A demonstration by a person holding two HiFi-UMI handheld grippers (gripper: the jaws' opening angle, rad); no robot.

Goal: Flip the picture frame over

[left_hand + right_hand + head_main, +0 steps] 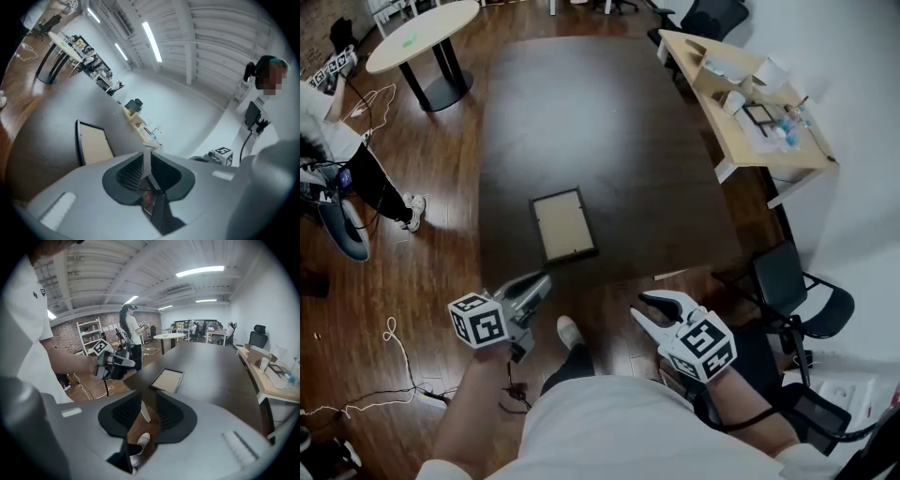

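- Near the 6 o'clock edge of the long dark rectangular surface [609,122], the black-rimmed rectangular picture frame [563,225] lies flat. A pale beige panel faces up, and the long sides run roughly 12 to 6 with a slight tilt. I cannot tell whether that panel is the backing or the front.
- Short of that edge, the left gripper [539,281] hangs over the brown wooden floor [441,244]. It points toward 12 o'clock at the frame's near short side, close to it but not touching.
- Its fingers stand only narrowly parted, with a thin slit between them and nothing in it.
- At 4 o'clock from the frame, the right gripper [661,302] is also off the surface and farther away. Its fingers are a little wider apart and hold nothing.
- The frame will probably be light and stiff, so it should turn as one piece without sagging.
- It may carry glass on the hidden face, so it should be laid down gently, not dropped.
- The rim looks thin and sits flush on the surface, leaving little to pinch, and the smooth top may let the frame slide away when pushed.
- The likeliest hold is the near short rim or a near corner. One way is to draw it slightly past the 6 o'clock edge so a finger can get underneath, while the other gripper steadies the far side.
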